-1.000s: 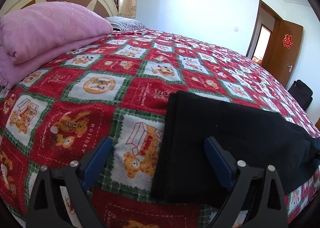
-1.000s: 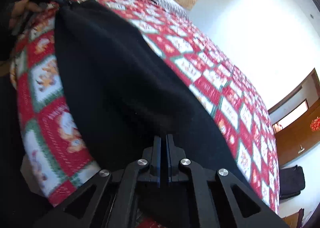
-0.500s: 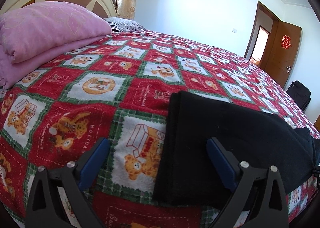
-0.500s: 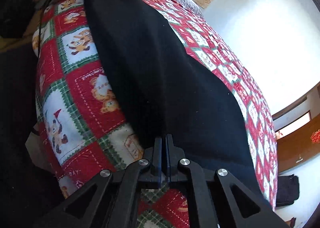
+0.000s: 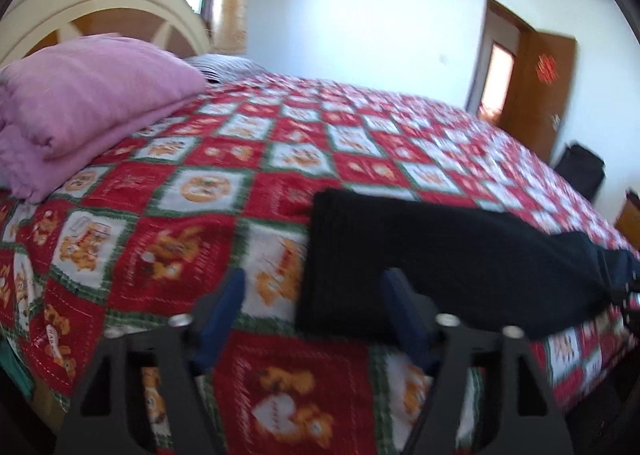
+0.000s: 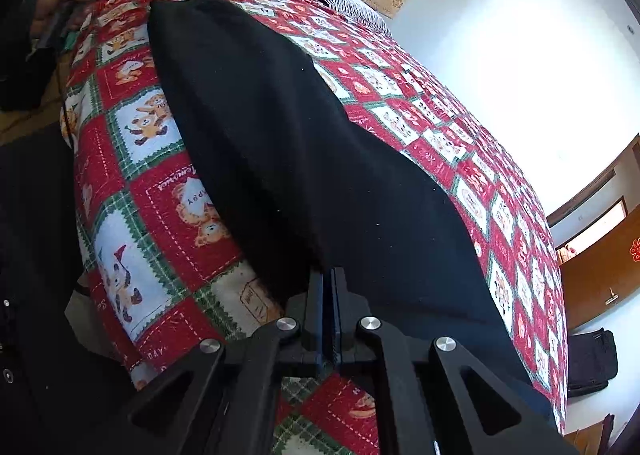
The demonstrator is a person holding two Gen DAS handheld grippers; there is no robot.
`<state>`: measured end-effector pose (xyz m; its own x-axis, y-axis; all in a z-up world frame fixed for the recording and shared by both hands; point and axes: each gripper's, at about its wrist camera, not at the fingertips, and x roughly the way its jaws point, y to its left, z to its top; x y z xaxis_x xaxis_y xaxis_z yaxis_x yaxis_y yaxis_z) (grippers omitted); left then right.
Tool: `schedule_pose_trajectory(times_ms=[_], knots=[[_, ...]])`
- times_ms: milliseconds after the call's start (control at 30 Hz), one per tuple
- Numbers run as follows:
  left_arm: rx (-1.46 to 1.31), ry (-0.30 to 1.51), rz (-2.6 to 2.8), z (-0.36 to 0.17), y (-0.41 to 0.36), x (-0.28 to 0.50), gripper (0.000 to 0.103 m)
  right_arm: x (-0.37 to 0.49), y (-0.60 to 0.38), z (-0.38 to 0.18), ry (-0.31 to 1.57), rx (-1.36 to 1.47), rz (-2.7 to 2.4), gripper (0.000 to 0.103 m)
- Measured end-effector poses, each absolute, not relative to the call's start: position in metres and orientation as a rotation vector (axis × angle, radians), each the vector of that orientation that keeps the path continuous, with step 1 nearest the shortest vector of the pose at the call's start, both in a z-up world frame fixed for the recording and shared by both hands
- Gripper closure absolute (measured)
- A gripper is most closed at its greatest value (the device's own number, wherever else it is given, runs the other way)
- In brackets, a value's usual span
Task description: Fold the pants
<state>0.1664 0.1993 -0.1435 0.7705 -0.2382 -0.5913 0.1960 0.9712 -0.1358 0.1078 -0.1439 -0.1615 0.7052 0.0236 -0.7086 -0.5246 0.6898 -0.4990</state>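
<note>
Bedroom with white walls, wooden door off behind the far corner of the bed; everything sits on a red-green teddy-print bedspread which I use as landmark. Black pants lie flat along the near edge of the bedspread, already doubled into one long narrow strip, so likely legs laid on each other and the lengthwise fold comes next. Pink folded quilt is stacked at the headboard end of the bedspread, well apart from the pants.

Left gripper hangs over the near edge of the bedspread at the pants' squared-off end; jaws have just been closing from wide but are apart, nothing pinched. The near corner of the cloth shows between the blue fingers, untouched as far as blur lets me tell. Probably released or lining up to pinch that end.

Right gripper is at the other end of the pants, jaws closed tight; black fabric edge runs right into the pads, reads as clamped on the cloth, likely to hold the strip taut and straight. Person's hand with the left tool shows at the far end of the bedspread in the right wrist view
</note>
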Motion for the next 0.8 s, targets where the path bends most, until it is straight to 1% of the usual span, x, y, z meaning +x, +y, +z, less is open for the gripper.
schedule_pose_trajectory(times_ms=[33,100,133,233,267,300,400,500,633,800], knots=[[-0.057,0.665,-0.251,-0.146,0.195,0.168,0.048,0.109,-0.142,-0.163,0.734,-0.767,0.336,0.099],[-0.051,0.688,-0.262,-0.151,0.189,0.172,0.052,0.108,-0.143,-0.166,0.734,-0.776,0.332,0.099],[-0.056,0.705,-0.265,-0.154,0.187,0.175,0.056,0.108,-0.143,-0.166,0.736,-0.774,0.332,0.099],[-0.101,0.725,-0.255,-0.161,0.189,0.182,0.059,0.108,-0.146,-0.166,0.740,-0.758,0.329,0.099],[-0.117,0.725,-0.256,-0.162,0.191,0.182,0.061,0.108,-0.148,-0.166,0.741,-0.754,0.329,0.099],[-0.133,0.725,-0.263,-0.162,0.192,0.183,0.072,0.108,-0.149,-0.166,0.742,-0.751,0.329,0.099],[-0.108,0.714,-0.256,-0.159,0.190,0.182,0.092,0.111,-0.150,-0.171,0.746,-0.754,0.327,0.099],[-0.105,0.691,-0.261,-0.149,0.195,0.179,0.093,0.116,-0.151,-0.174,0.747,-0.742,0.324,0.099],[-0.175,0.654,-0.288,-0.130,0.211,0.178,0.094,0.114,-0.149,-0.159,0.719,-0.724,0.318,0.100],[-0.181,0.654,-0.278,-0.128,0.219,0.185,0.094,0.109,-0.148,-0.145,0.702,-0.681,0.333,0.100]])
